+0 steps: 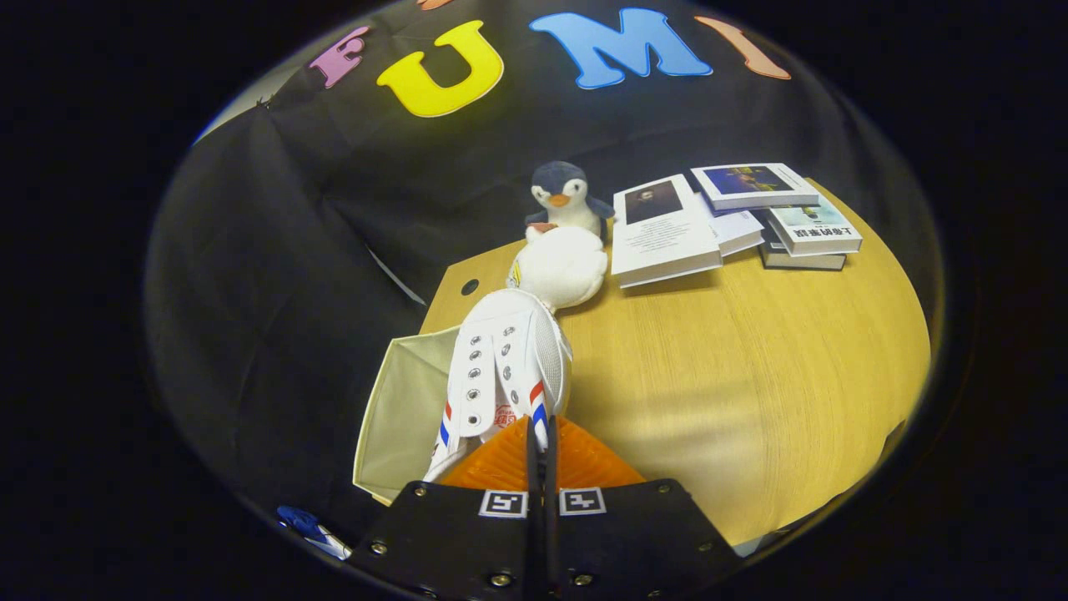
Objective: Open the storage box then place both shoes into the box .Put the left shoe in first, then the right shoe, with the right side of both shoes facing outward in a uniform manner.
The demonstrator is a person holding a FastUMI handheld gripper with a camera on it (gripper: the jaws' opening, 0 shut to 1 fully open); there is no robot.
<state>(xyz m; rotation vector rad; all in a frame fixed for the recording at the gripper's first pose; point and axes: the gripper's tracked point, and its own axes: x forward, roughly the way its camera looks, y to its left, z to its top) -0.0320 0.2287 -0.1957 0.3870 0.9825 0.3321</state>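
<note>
While our fingers [541, 455] sit pressed together on the heel of a white shoe [505, 367], we hold it raised, toe pointing away, above the rim of the open storage box [399, 417] at the surface's near-left corner. Box open: done. We cannot tell whether a shoe already lies inside, nor which shoe this is. Lowering it in remains. Beyond: a white plush [563, 265], a penguin toy [563, 199], stacked books [734, 217] on the wooden surface [751, 367].
</note>
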